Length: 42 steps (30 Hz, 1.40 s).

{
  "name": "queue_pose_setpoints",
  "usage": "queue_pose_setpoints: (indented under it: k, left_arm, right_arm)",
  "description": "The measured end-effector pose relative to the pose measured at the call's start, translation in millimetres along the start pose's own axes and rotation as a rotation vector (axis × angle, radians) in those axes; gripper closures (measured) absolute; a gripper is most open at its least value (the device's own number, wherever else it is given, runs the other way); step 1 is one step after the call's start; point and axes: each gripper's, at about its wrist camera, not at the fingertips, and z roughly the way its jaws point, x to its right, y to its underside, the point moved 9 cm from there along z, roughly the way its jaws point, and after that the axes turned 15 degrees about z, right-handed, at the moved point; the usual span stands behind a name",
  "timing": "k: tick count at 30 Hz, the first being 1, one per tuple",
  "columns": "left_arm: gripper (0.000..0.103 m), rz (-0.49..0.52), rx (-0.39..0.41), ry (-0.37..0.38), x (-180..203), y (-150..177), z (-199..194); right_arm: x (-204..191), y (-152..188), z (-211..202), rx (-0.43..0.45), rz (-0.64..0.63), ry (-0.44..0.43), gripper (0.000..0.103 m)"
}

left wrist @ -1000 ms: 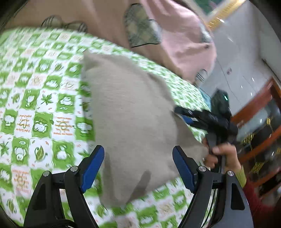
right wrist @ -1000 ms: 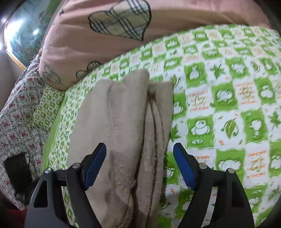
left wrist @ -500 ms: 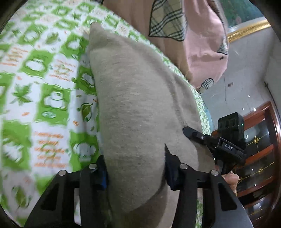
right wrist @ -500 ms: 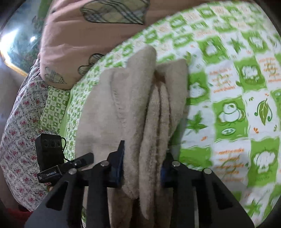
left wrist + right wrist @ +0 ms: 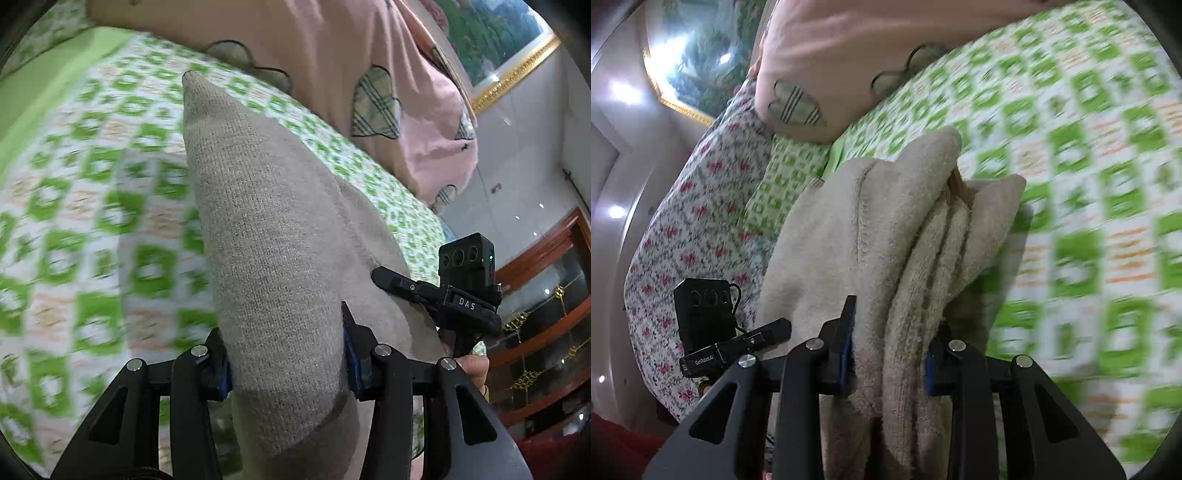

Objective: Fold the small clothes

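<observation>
beige garment [image 5: 273,258] pinched between both claws: left claw [image 5: 286,354], right claw [image 5: 888,354], above green sheet [image 5: 92,221].

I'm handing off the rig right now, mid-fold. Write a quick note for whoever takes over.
Left gripper: jaws shut on the beige knit garment, near its closest edge.
Right gripper: jaws shut on the same garment, on its bunched layered edge.
The garment stretches away from both grippers over the green patterned bedsheet; a pink quilt lies beyond it.
Done: both ends gripped; the garment is already doubled into layers.
Left: likely carry the held edge over, lay it flat, release and smooth. Background is blurred, so the rig is moving.
</observation>
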Motion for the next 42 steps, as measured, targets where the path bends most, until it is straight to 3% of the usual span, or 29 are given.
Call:
queue_pose_setpoints:
  k: [6,10,13,14,17,21,22,24,26,29,31,34,39,41,42]
  left_arm:
    - [0.057,-0.054,0.0,-0.007,-31.1,33.4,-7.5]
    - [0.051,-0.047,0.022,-0.018,-36.2,41.7,-0.8]
    - [0.043,-0.052,0.018,-0.026,-37.8,43.2,1.7]
    - [0.043,-0.058,0.016,-0.024,-38.6,42.9,0.7]
    - [0.04,-0.069,0.036,-0.03,-44.5,37.3,-10.0]
    - [0.034,-0.09,0.086,-0.053,-59.1,23.7,-24.7]
    - [0.034,-0.108,0.09,-0.058,-65.3,20.0,-24.2]
    - [0.034,-0.137,0.098,-0.057,-73.1,13.8,-20.7]
    - [0.034,-0.161,0.096,-0.049,-77.9,8.8,-14.6]
    - [0.034,-0.187,0.081,-0.05,-80.2,4.2,-5.7]
    - [0.034,-0.19,0.072,-0.063,-79.7,1.7,-3.3]
    - [0.031,-0.178,0.066,-0.06,-80.2,-2.9,0.7]
    - [0.032,-0.18,0.034,-0.104,-100.7,-20.2,23.0]
    - [0.045,-0.185,0.047,-0.146,-116.9,-34.4,26.7]
    - [0.059,-0.183,0.048,-0.167,-123.2,-39.7,27.7]
  right_arm:
    - [-3.5,21.2,33.7,-0.04,-0.042,0.059,0.072]
    - [11.3,23.4,38.6,-0.043,-0.042,0.112,0.07]
    - [16.0,23.4,42.1,-0.044,-0.035,0.145,0.061]
    - [18.0,22.8,39.7,-0.041,-0.024,0.159,0.054]
    - [20.2,15.9,20.7,0.014,-0.036,0.232,0.043]
    - [5.7,-6.6,-11.7,0.148,-0.073,0.261,0.043]
    - [-1.7,-12.5,-13.2,0.164,-0.088,0.248,0.044]
    - [-10.5,-24.5,-4.7,0.158,-0.103,0.248,0.06]
    - [-9.2,-36.2,14.3,0.133,-0.094,0.278,0.064]
    - [-3.8,-47.3,43.2,0.096,-0.073,0.286,0.093]
    - [-12.5,-51.9,39.8,0.121,-0.087,0.268,0.095]
    - [-35.9,-59.6,4.7,0.233,-0.126,0.178,0.095]
    - [4.0,-52.2,22.2,0.153,-0.095,0.275,0.095]
    - [15.6,-49.0,30.0,0.132,-0.068,0.277,0.095]
    - [19.0,-49.9,30.1,0.132,-0.06,0.277,0.095]
